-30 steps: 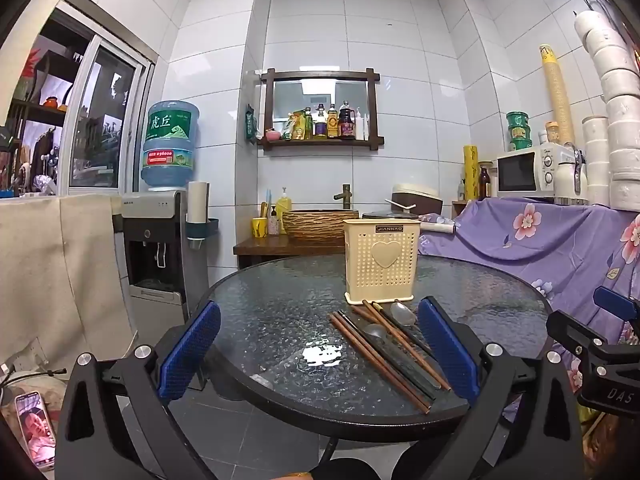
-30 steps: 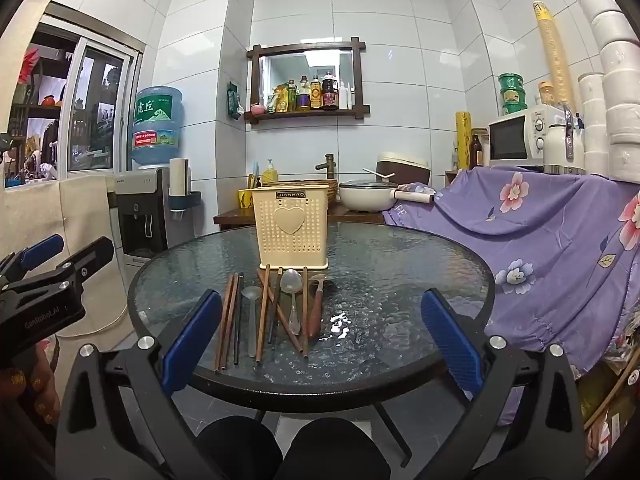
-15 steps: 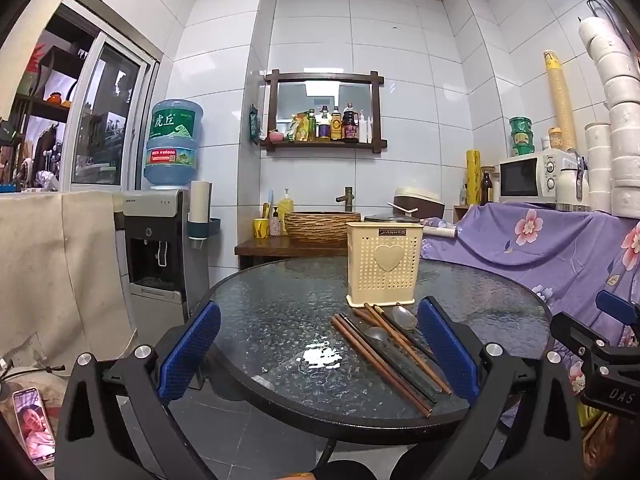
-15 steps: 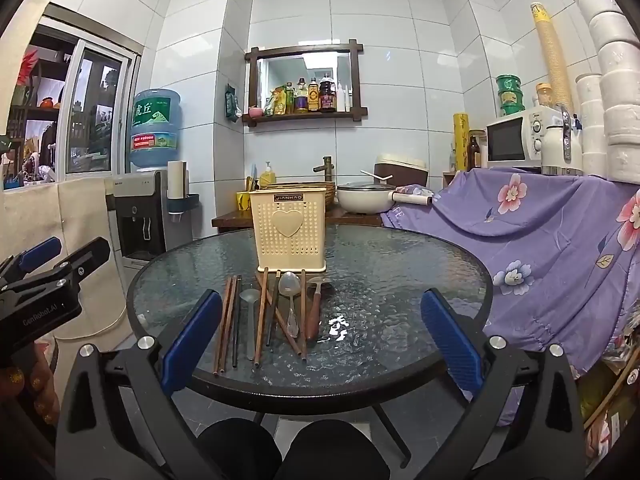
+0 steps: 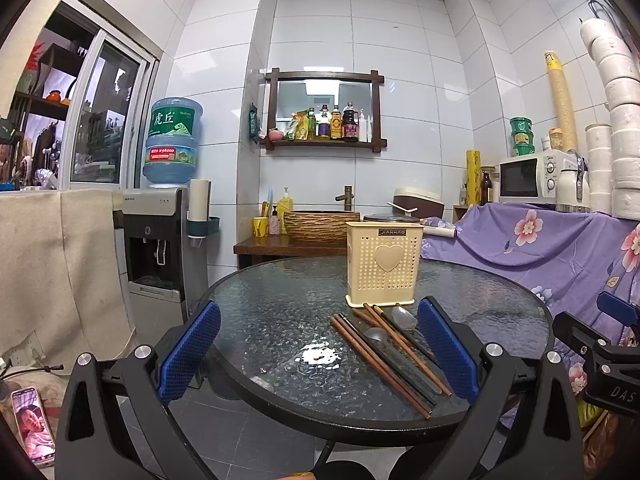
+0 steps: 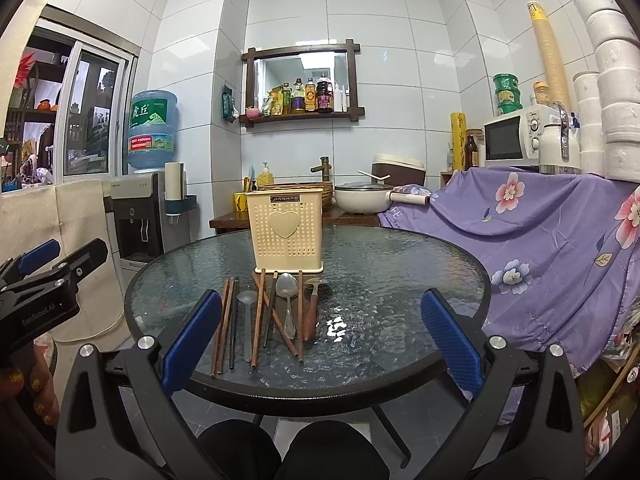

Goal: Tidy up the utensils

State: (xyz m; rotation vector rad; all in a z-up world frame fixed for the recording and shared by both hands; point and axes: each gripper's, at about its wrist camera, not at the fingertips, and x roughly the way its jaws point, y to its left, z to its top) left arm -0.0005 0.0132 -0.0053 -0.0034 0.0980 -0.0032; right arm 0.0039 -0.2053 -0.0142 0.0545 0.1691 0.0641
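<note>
The round glass table [image 6: 400,280] is the largest thing here and the main hazard: its slick top could let a thin utensil skid away from closing pads, and pieces lying near its front edge could be knocked to the floor. One cream perforated holder [image 6: 286,232] stands upright at the table's middle; a sideways push while loading could tip it. The utensils lie in a row just in front of it, untouched. Several cross or touch, so pinching one may drag a neighbour. Counted in the right wrist view: about seven chopsticks [image 6: 258,316], some brown and some dark, two metal spoons [image 6: 286,286] and one wooden-handled ladle [image 6: 311,312]; overlap makes the chopstick count uncertain. The left gripper [image 5: 320,350] and right gripper [image 6: 320,336] both hang spread wide, holding nothing
</note>
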